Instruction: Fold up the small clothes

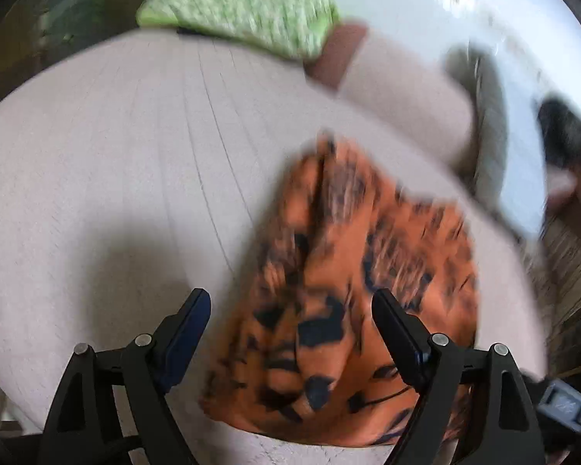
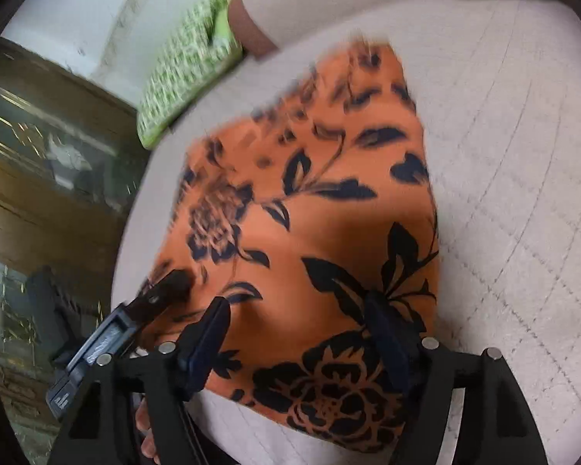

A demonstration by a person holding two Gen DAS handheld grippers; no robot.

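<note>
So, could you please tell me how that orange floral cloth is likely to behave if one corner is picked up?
The orange floral cloth will probably drape limply: it already shows soft folds and ridges. It looks thin, so likely light. On the padded beige surface it may drag and bunch rather than slide flat.

Beige quilted sofa seat (image 1: 135,147), green knit cushion (image 1: 244,11), white wall (image 2: 89,7); poss. dark wood cabinet (image 2: 50,162).

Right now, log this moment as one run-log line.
left gripper: open, empty | right gripper: open, empty | orange floral garment: lying on beige cushion
</note>
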